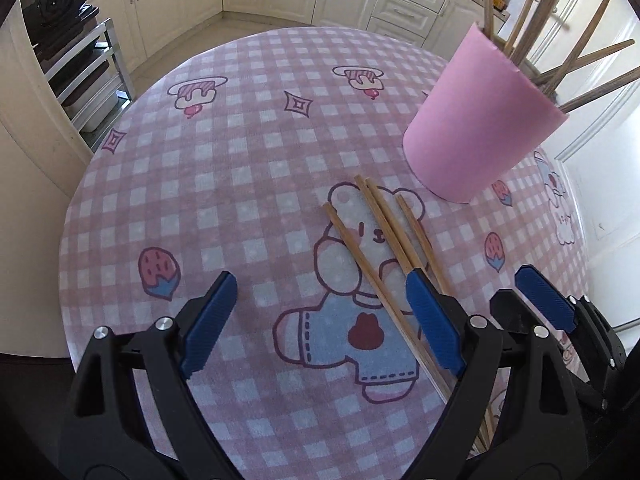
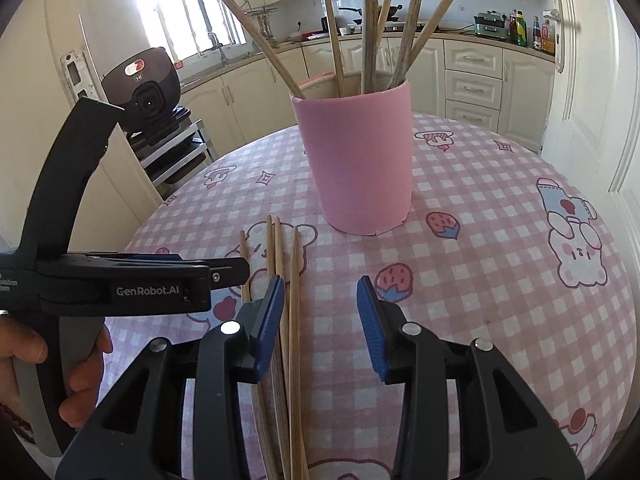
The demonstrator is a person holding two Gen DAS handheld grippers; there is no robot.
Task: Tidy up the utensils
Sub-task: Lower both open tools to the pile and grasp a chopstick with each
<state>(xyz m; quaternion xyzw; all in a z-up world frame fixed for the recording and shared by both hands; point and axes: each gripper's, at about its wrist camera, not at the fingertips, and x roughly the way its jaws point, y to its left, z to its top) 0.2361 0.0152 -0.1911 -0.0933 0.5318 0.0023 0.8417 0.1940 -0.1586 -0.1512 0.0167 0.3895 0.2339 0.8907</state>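
Several chopsticks stand in the pink cup point(image 2: 356, 160). Four chopsticks point(image 2: 290, 300) lie loose on the desk point(image 2: 500, 240), just before it. My right gripper point(image 2: 320, 324) and left gripper point(image 1: 320, 320) gape, empty. Roughly half done, I judge.

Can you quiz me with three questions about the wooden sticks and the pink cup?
1. True or false: the tall pink cup already holds wooden chopsticks.
2. How many loose wooden chopsticks lie on the pink checked tablecloth? A two, B four, C six.
3. Fill in: the jaws of the left gripper and the right gripper are both ____.

Key: 1 true; 2 B; 3 open.
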